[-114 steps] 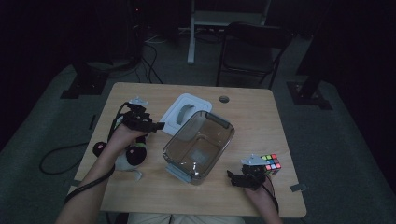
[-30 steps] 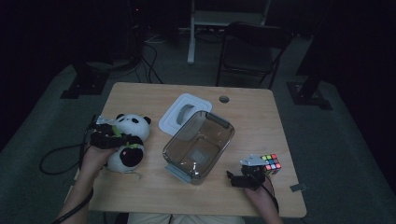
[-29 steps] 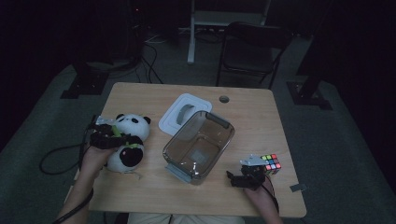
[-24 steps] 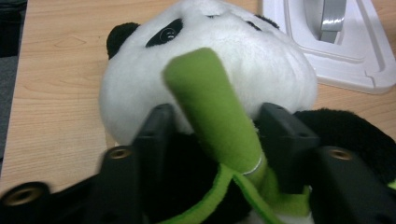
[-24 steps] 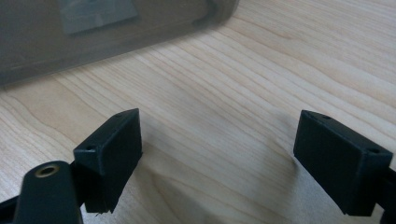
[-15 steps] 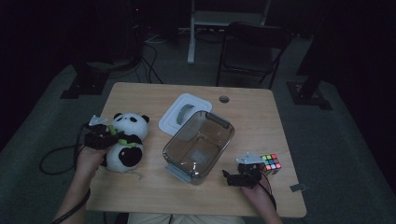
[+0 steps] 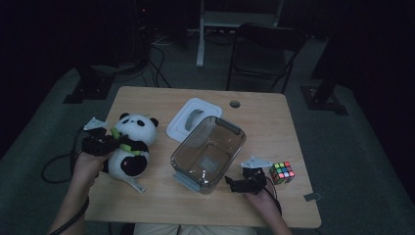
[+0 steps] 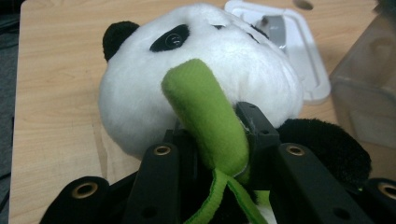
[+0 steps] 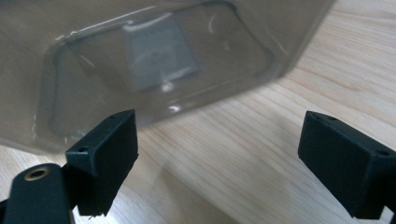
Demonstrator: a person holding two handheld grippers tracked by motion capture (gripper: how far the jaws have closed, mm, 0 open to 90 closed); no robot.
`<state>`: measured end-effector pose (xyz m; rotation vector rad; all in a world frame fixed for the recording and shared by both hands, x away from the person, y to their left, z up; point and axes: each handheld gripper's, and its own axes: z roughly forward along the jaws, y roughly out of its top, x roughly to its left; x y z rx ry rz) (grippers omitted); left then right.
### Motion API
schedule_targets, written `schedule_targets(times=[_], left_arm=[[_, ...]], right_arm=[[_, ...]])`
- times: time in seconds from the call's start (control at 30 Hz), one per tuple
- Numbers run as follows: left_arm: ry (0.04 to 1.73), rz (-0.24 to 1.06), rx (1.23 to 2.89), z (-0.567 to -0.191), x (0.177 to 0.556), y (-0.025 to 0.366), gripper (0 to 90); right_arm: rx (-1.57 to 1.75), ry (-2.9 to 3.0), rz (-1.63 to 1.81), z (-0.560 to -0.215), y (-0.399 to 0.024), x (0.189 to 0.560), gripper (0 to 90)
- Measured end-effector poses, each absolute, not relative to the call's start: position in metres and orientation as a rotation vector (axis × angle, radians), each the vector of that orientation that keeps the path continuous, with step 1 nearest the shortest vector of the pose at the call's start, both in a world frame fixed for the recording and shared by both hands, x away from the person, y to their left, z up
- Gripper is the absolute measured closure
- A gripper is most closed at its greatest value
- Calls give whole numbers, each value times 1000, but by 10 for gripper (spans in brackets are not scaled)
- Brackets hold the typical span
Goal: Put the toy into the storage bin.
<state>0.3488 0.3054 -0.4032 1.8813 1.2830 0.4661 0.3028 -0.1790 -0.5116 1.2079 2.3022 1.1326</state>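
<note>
Left gripper (image 8: 212,154) jaws have just been closing and are clamped on the green bamboo stalk (image 8: 205,116) of the panda plush (image 8: 201,79); stalk sits squeezed between the two black jaws, green leaf strip hanging below. Panda's white head right past the jaws, one black ear up left, black arm to the right. In the high view the left gripper (image 7: 105,142) grips the panda plush (image 7: 129,147) at its left flank; plush sits well left of the clear plastic bin (image 7: 208,152), apart from it.

Right gripper (image 9: 224,154) jaws spread wide, nothing between them, bare wood under them, bin wall (image 9: 154,60) just ahead. High view: right gripper (image 7: 247,182) just off the bin's near-right corner, not touching.

White lid (image 7: 192,120) lies flat touching the bin's far-left side. Rubik's cube (image 7: 282,172) just right of the bin, beside the right gripper. All on the wooden table (image 7: 274,127).
</note>
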Motion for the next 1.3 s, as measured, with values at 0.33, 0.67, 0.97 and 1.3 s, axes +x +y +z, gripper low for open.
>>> schedule_targets(times=[0.33, 0.67, 0.97, 1.3], left_arm=[[1214, 455, 1866, -383, 344, 294, 725], [1126, 484, 1860, -352, 340, 281, 727], [989, 468, 1867, -319, 343, 261, 727], [809, 419, 1902, -290, 353, 220, 729]], right_arm=[[1185, 2329, 1144, -514, -164, 306, 118], [1130, 2338, 1161, -511, -138, 310, 115], [1161, 2339, 1145, -515, -153, 305, 115], [1208, 2343, 1135, -522, -172, 300, 115]])
